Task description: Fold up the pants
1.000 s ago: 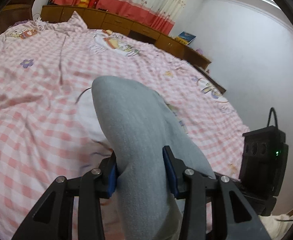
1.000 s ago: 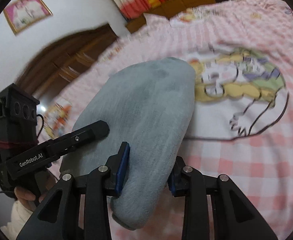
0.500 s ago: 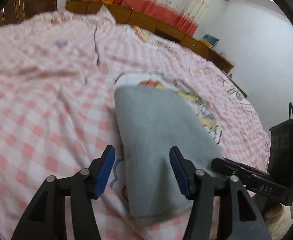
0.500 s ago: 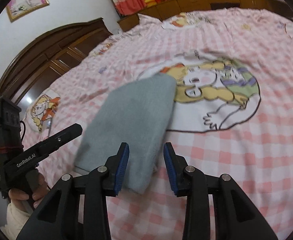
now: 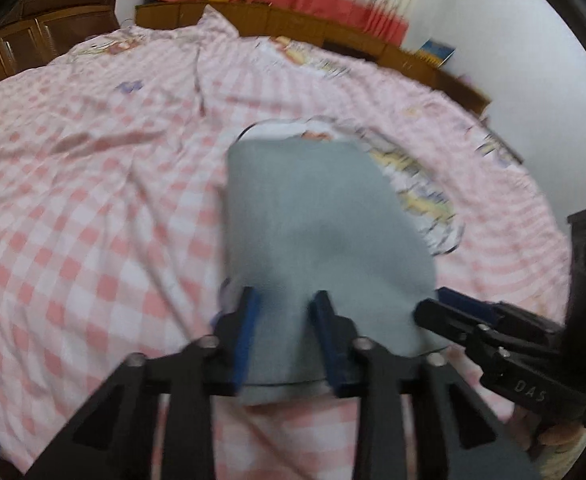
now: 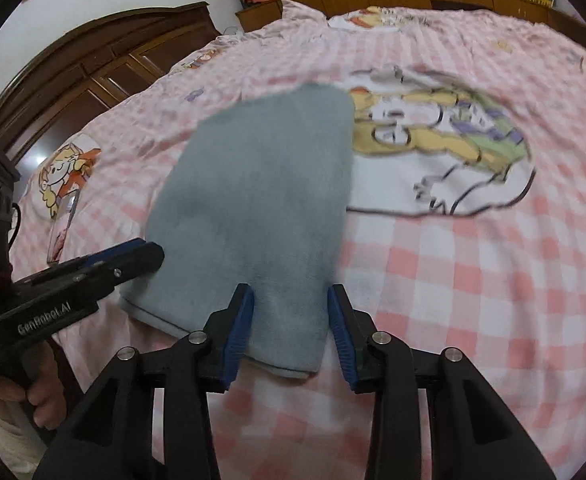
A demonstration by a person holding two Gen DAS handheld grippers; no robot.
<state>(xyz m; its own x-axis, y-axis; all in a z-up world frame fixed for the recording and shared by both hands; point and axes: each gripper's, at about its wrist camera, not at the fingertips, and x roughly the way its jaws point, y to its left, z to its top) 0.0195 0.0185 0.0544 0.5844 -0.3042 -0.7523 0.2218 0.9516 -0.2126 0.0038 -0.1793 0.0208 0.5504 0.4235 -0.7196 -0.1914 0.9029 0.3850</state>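
Claws: left claw (image 5: 283, 320) and right claw (image 6: 291, 320) both stand parted, holding nothing, each straddling the near hem of the pants.
Bed (image 6: 473, 280): pink checked cover, cartoon print (image 6: 445, 148) at its middle.
Pants (image 6: 253, 208): grey, lying flat as a compact rectangle just beside the cartoon print, overlapping its edge.
Progress: folding looks finished (layers underneath are hidden); only drawing the claws clear seems left.
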